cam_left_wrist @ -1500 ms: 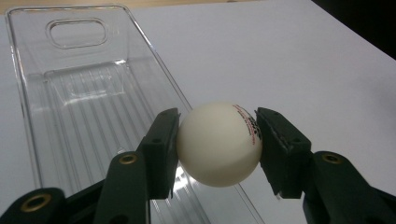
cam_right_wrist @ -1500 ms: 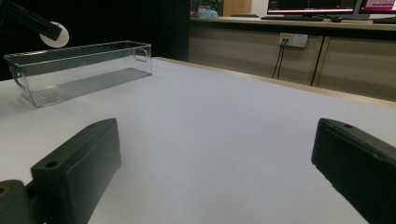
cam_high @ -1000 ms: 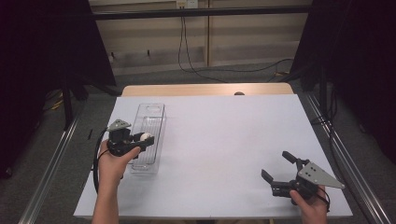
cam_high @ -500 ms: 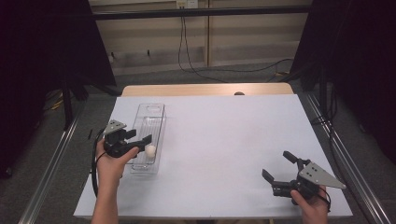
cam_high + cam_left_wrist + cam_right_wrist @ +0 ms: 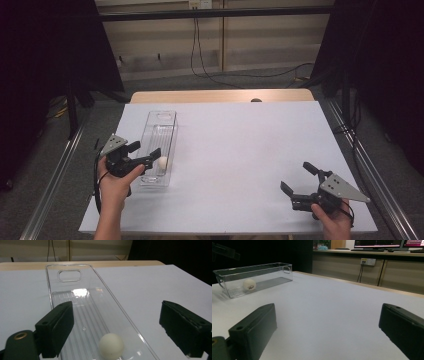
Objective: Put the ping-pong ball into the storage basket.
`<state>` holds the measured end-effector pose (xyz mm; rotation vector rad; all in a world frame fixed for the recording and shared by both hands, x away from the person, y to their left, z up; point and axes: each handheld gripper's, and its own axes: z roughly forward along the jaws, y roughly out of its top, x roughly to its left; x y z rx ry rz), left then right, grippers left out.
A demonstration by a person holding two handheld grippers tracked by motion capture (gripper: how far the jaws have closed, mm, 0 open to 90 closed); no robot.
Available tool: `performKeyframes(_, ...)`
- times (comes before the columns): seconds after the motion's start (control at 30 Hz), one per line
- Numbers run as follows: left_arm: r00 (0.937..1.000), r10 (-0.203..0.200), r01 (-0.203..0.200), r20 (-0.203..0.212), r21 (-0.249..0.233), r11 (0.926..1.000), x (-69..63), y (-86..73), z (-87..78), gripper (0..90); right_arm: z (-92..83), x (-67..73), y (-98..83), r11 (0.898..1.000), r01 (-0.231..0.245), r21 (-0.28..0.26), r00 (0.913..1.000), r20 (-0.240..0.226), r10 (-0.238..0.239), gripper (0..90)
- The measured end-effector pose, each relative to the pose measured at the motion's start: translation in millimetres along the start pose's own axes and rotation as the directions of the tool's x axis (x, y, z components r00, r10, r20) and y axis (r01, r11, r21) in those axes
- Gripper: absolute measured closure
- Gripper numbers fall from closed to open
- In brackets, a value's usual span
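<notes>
clear plastic tray (image 5: 161, 120) lies lengthwise at the left of the table (image 5: 240, 150), a white ball (image 5: 162, 162) resting in its near end. the left gripper (image 5: 144, 153) hovers over it, its jaws just opened and apart from the ball — probably a release. the right gripper (image 5: 298, 176) waits wide open, near right — holding nothing.

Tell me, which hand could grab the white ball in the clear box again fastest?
Probably the left. The left gripper hangs open right over the white ball in the clear box, its jaws having just opened. The right gripper sits open far across the table.
</notes>
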<state>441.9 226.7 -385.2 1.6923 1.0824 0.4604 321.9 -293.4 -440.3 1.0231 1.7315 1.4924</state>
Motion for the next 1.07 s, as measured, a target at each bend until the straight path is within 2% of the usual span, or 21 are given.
performKeyframes(0.07,0.9998,0.020,-0.020,0.004,0.003,0.9998,-0.7,-2.8,-2.2,11.7,-0.1,0.1,0.0,1.000,-0.003,0.001,1.0000,-0.002,0.003,1.0)
performKeyframes(0.2,0.9987,0.051,-0.051,0.005,-0.026,0.9983,-5.0,-8.5,-6.4,9.2,0.3,-0.8,-0.2,1.000,0.006,0.002,1.0000,-0.005,-0.006,1.0)
performKeyframes(0.6,0.9951,0.098,-0.099,-0.011,-0.094,0.9907,-16.0,-28.8,-20.6,5.6,1.0,-0.7,-0.8,1.000,0.007,0.003,1.0000,-0.005,-0.007,1.0)
performKeyframes(0.8,0.9963,0.083,-0.085,-0.023,-0.133,0.9874,-13.5,-35.6,-25.2,4.8,1.3,0.1,-0.4,1.000,0.005,0.003,1.0000,-0.002,-0.005,1.0)
performKeyframes(0.87,0.9966,0.081,-0.082,-0.014,-0.140,0.9867,-11.9,-37.5,-25.1,4.8,0.9,-0.6,-0.6,1.000,0.008,0.005,0.9999,-0.008,-0.008,1.0)
performKeyframes(0.93,0.9963,0.082,-0.085,-0.025,-0.138,0.9867,-11.5,-39.5,-25.9,4.4,0.8,-0.8,-0.9,1.000,0.005,0.005,1.0000,-0.004,-0.005,1.0)
performKeyframes(1.0,0.9968,0.077,-0.079,-0.021,-0.139,0.9872,-11.8,-41.2,-25.8,4.3,0.9,-1.0,-0.7,1.000,0.004,0.005,1.0000,-0.003,-0.004,1.0)
performKeyframes(1.07,0.9961,0.088,-0.088,-0.012,-0.151,0.9846,-10.2,-41.2,-26.7,4.1,1.4,-0.9,-0.8,1.000,0.008,0.002,1.0000,-0.003,-0.008,1.0)
